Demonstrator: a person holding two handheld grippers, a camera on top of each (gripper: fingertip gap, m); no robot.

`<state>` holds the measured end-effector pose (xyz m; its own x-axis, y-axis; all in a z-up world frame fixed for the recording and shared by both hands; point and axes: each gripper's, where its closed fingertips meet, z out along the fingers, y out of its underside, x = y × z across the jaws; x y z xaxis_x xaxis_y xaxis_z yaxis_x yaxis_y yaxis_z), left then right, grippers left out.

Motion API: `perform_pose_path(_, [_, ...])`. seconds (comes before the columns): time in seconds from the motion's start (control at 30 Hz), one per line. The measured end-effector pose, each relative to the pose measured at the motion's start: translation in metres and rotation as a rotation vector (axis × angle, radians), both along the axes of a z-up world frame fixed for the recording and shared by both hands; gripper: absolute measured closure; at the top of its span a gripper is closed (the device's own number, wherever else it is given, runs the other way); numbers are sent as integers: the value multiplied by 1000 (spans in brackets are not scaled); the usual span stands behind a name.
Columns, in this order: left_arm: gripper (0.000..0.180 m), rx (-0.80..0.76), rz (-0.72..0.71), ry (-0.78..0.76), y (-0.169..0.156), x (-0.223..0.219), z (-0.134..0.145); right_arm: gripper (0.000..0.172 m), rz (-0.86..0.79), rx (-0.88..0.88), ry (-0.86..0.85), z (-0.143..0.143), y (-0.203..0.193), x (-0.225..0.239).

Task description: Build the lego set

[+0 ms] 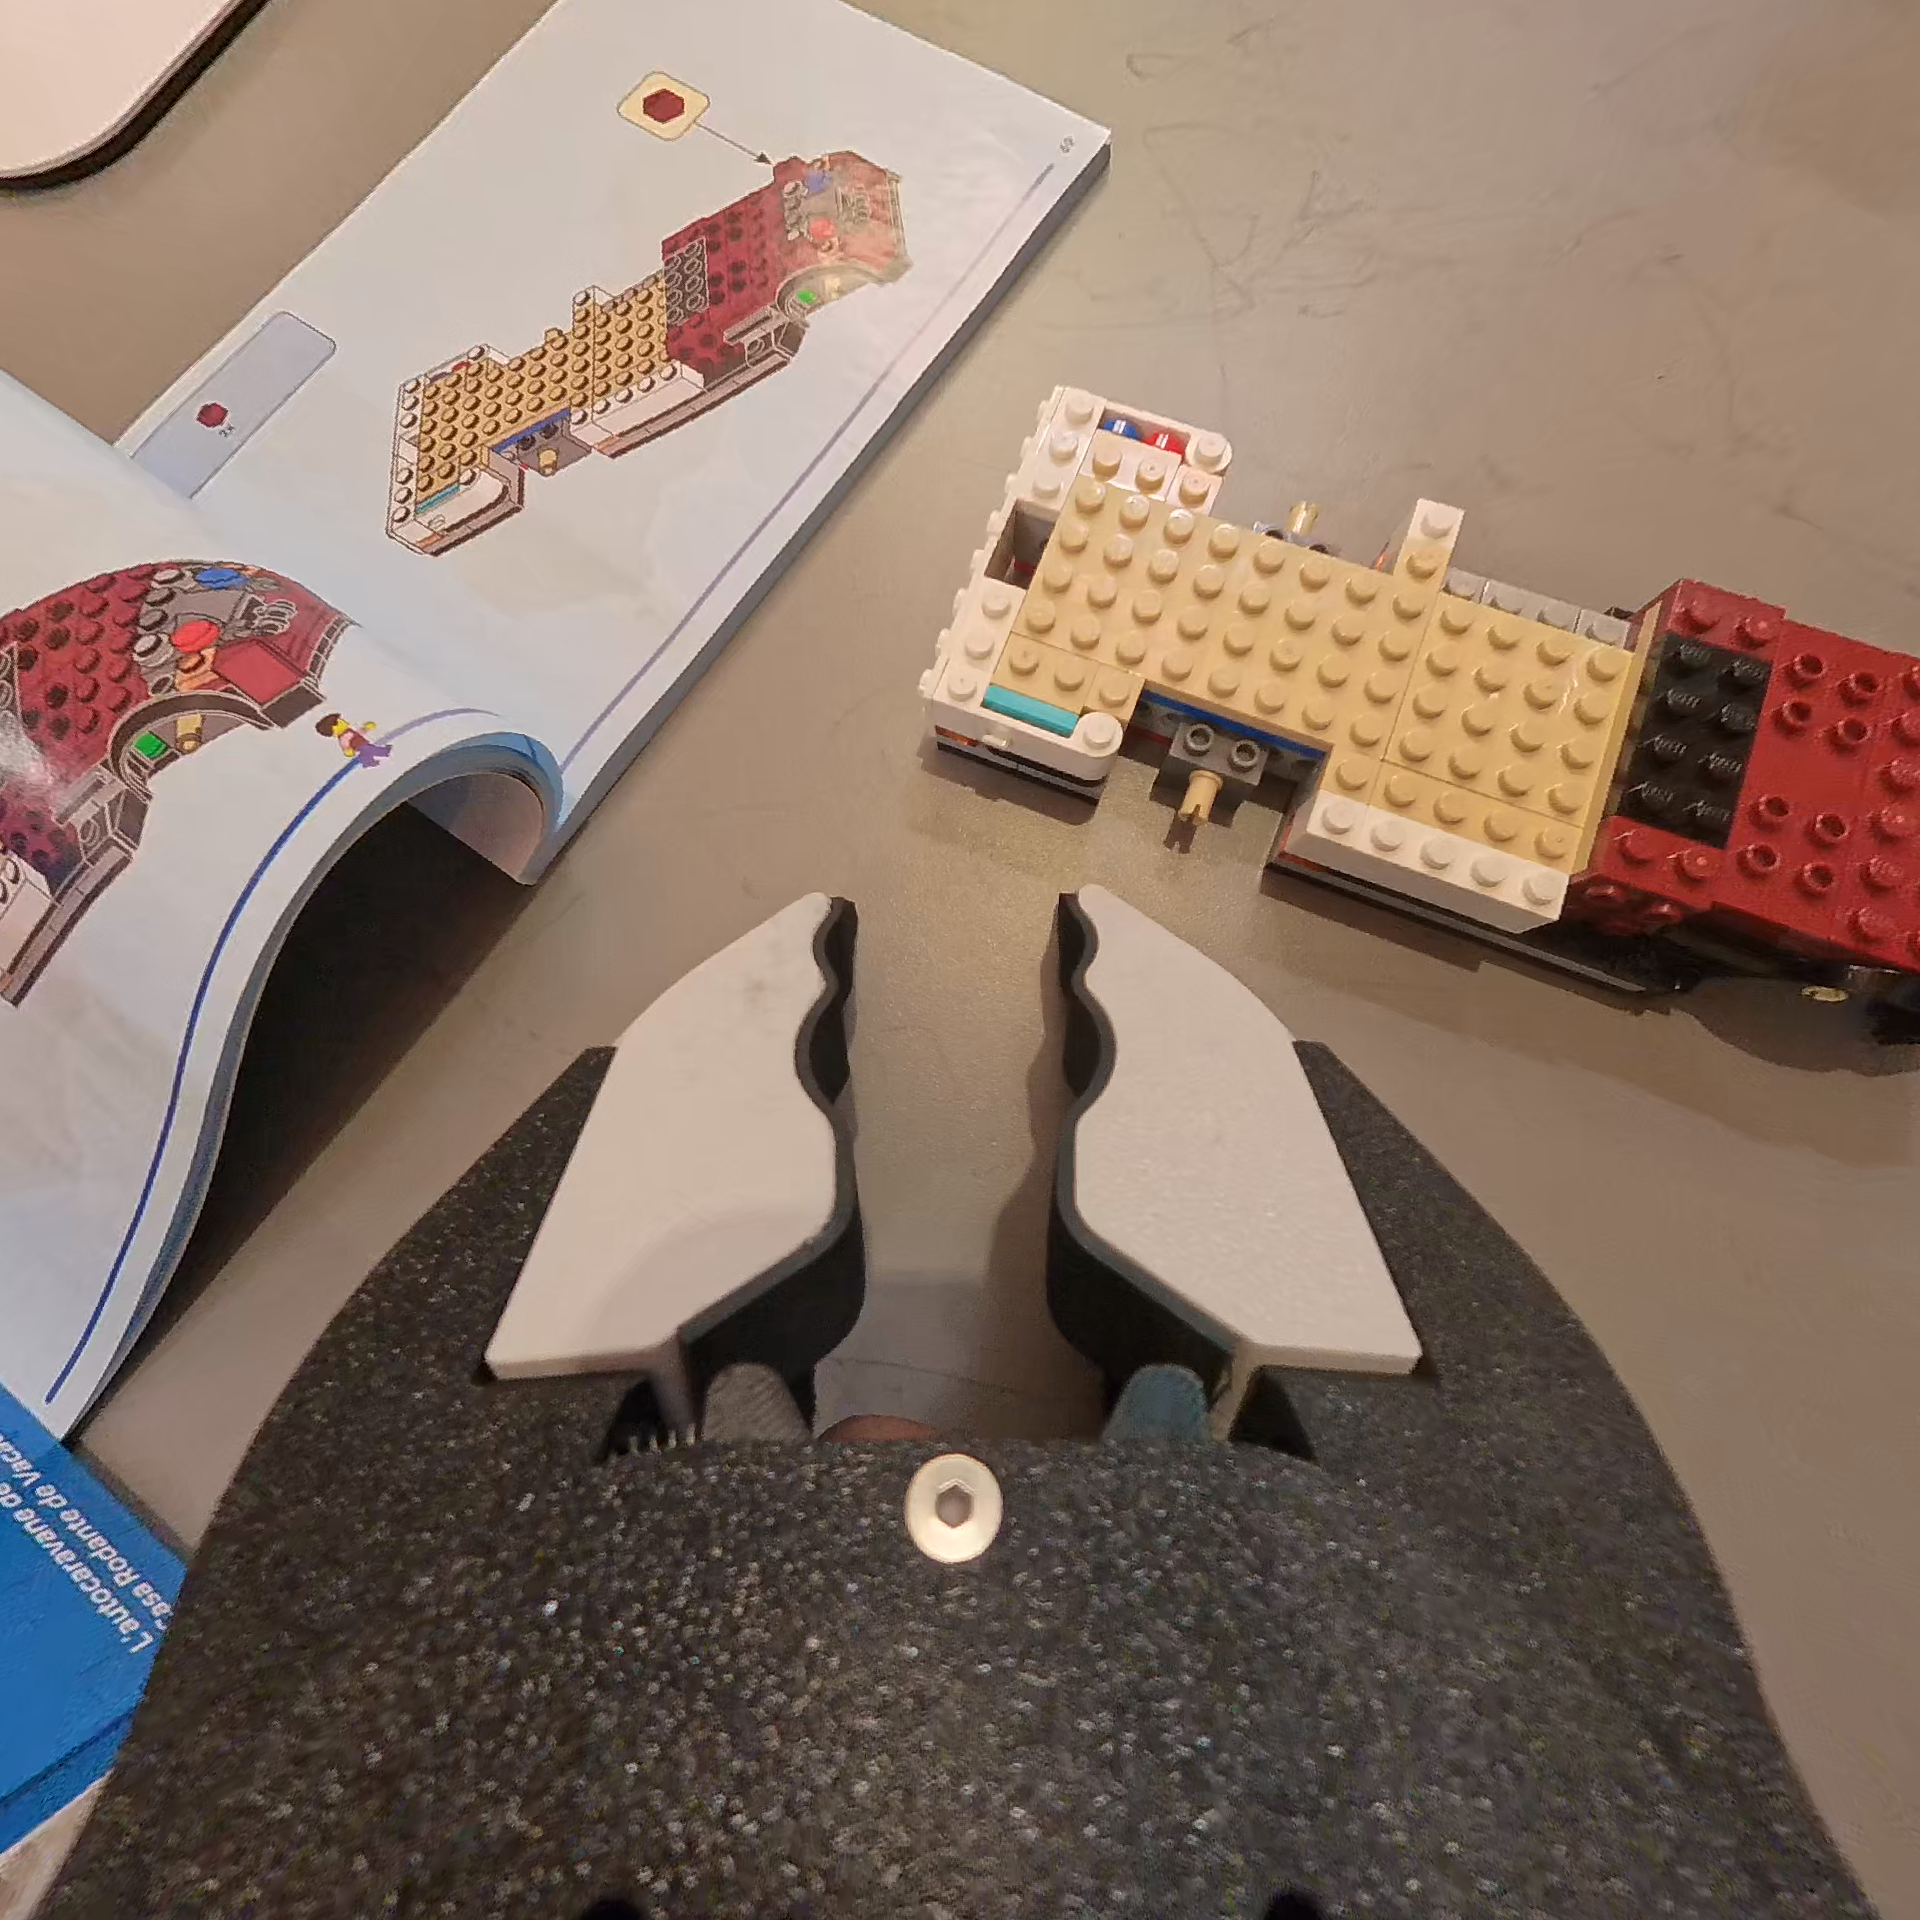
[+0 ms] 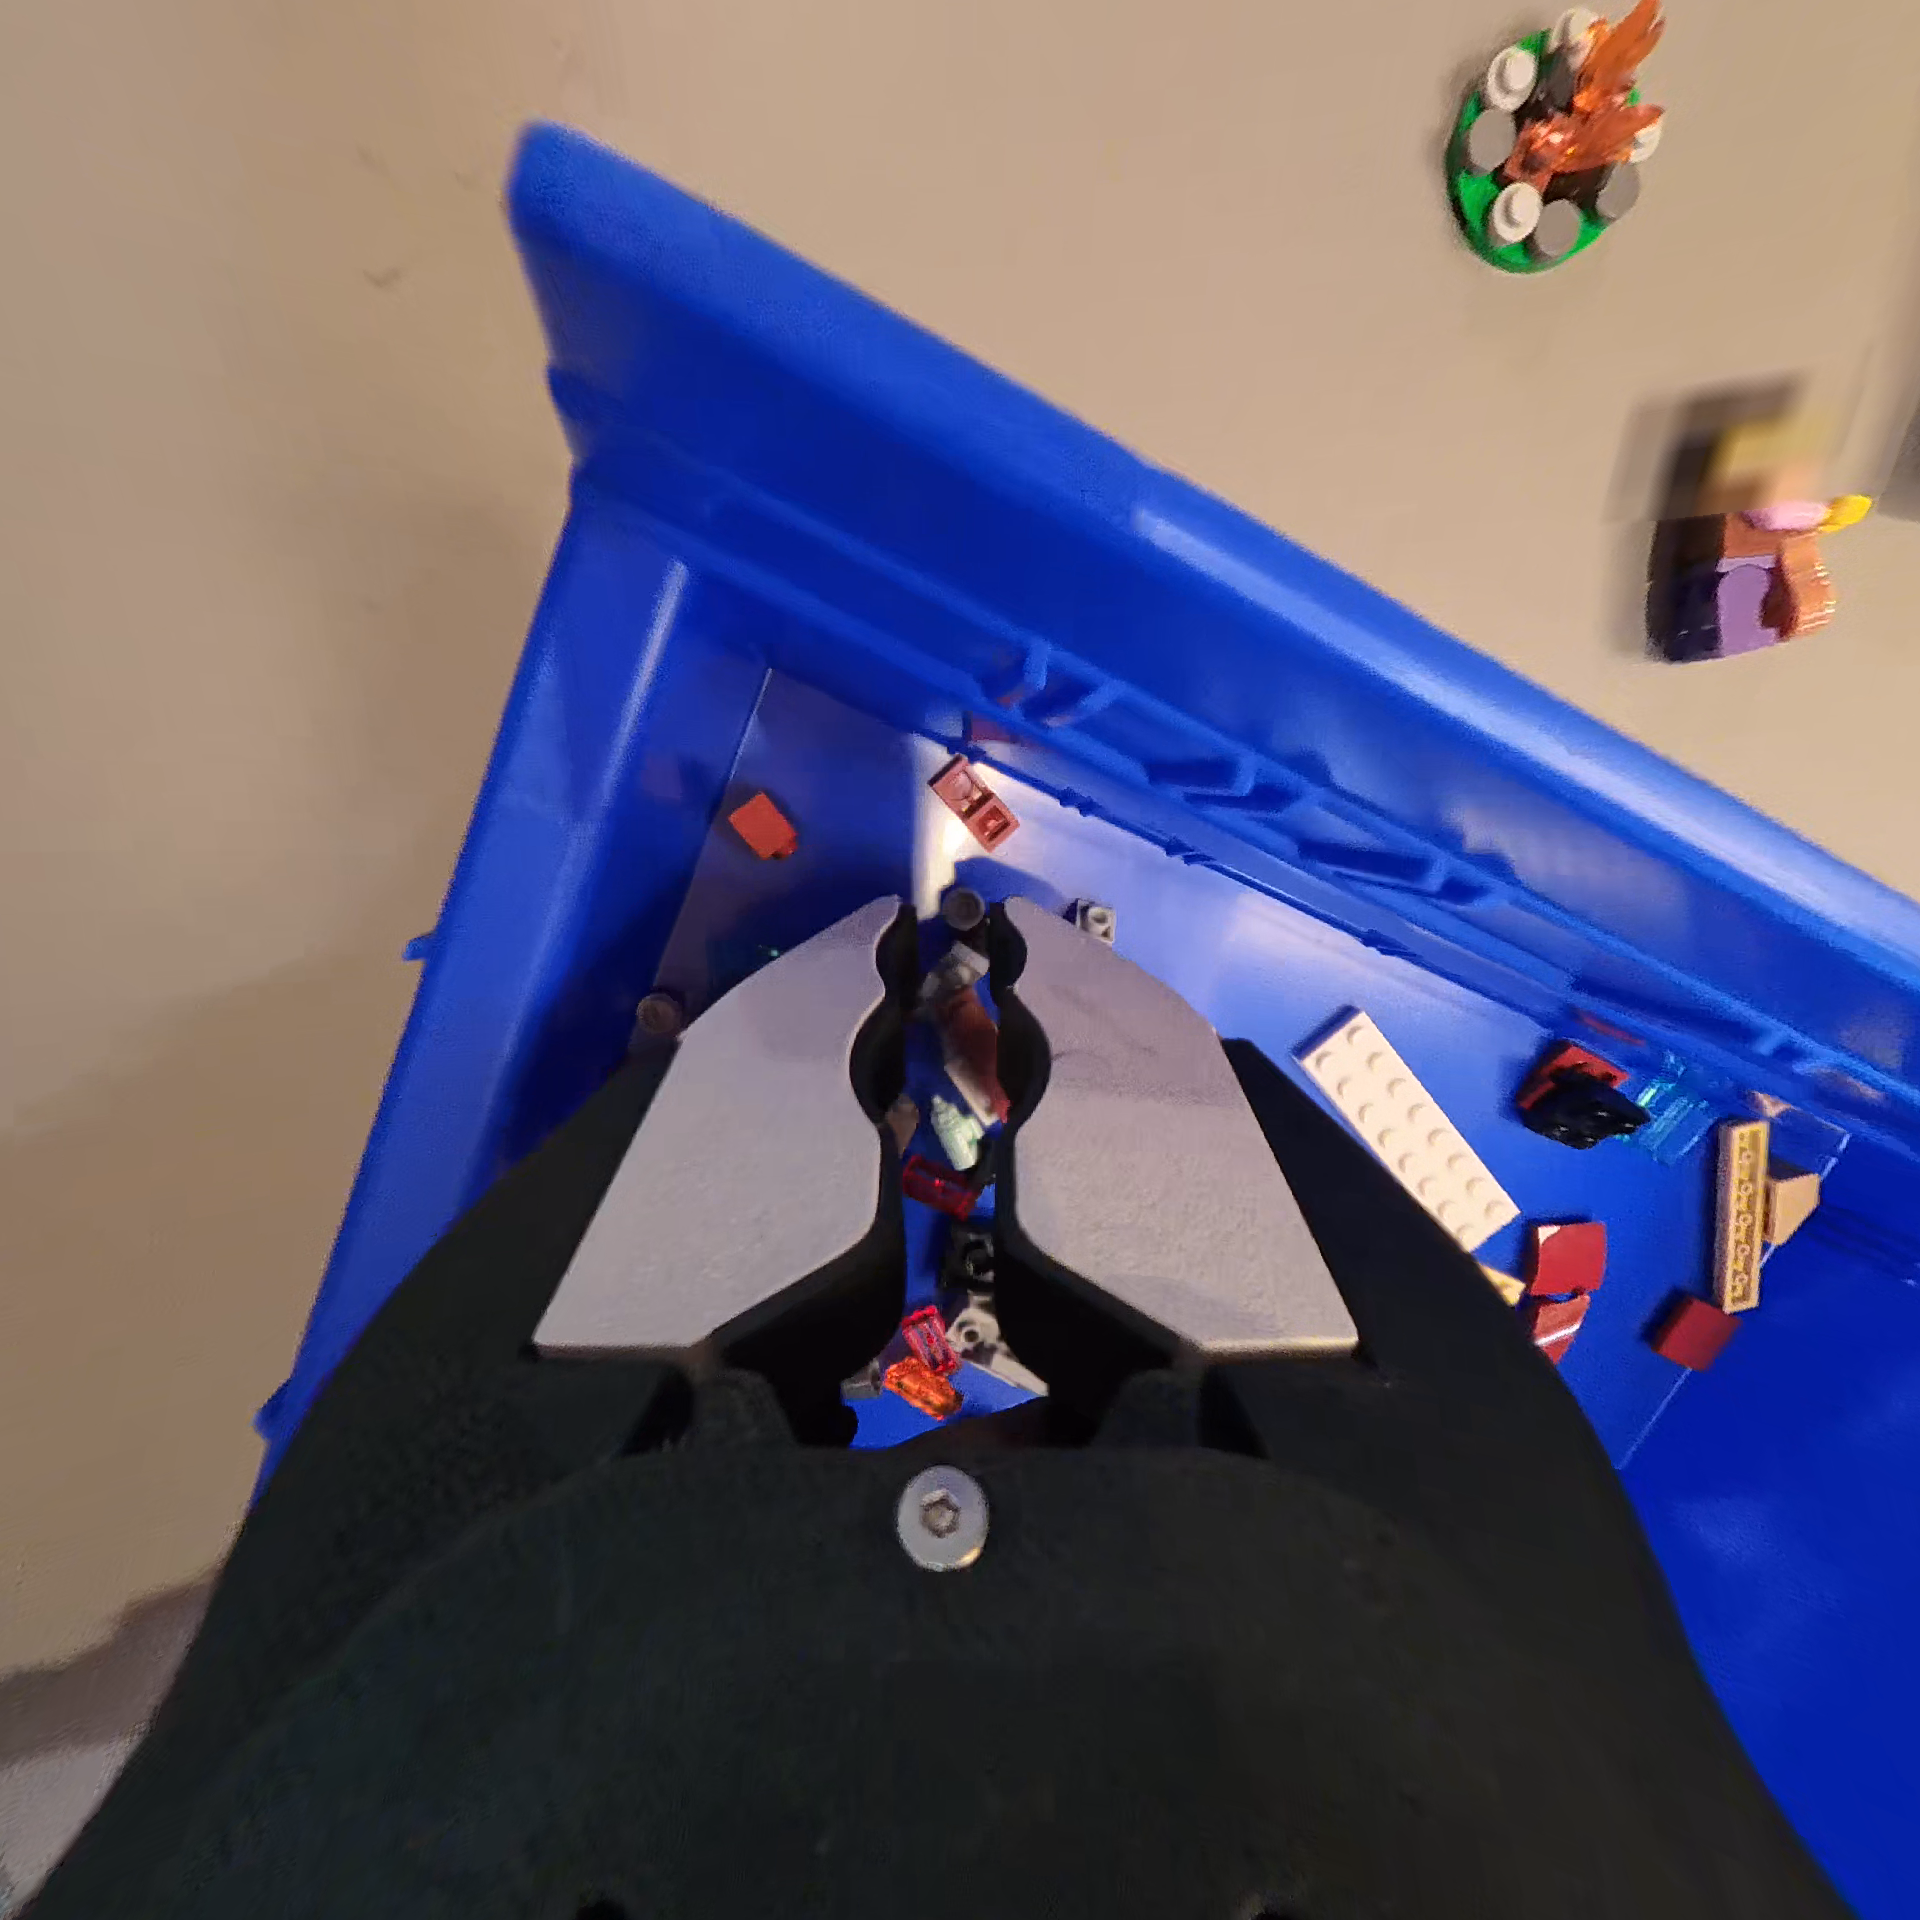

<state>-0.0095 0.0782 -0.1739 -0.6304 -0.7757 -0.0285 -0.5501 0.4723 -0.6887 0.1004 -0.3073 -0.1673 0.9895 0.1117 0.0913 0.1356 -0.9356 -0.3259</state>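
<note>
My left gripper (image 1: 956,914) is open and empty. It hovers over the grey-brown table between an open instruction booklet (image 1: 540,343) on the left and a partly built brick model (image 1: 1351,665) on the right, which has a tan studded top, white edges and a dark red end. My right gripper (image 2: 948,920) reaches down into a blue plastic bin (image 2: 935,499). Its jaws stand narrowly apart over loose small bricks on the bin floor. A small grey round piece (image 2: 961,906) lies at the fingertips and a dark red piece (image 2: 975,1029) shows in the gap. Neither is visibly pinched.
In the bin lie a white studded plate (image 2: 1403,1127), dark red sloped pieces (image 2: 1564,1257), a tan strip (image 2: 1740,1216) and orange-red bricks (image 2: 764,826). Outside it, on the table, stand a round green plate with an orange flame piece (image 2: 1548,156) and a small figure (image 2: 1745,582).
</note>
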Motion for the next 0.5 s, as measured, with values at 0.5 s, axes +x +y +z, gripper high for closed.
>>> perform_pose_path(0.5, [142,1,-11,-1,-1,-2,0,159,-11,17,22,2,7,-1])
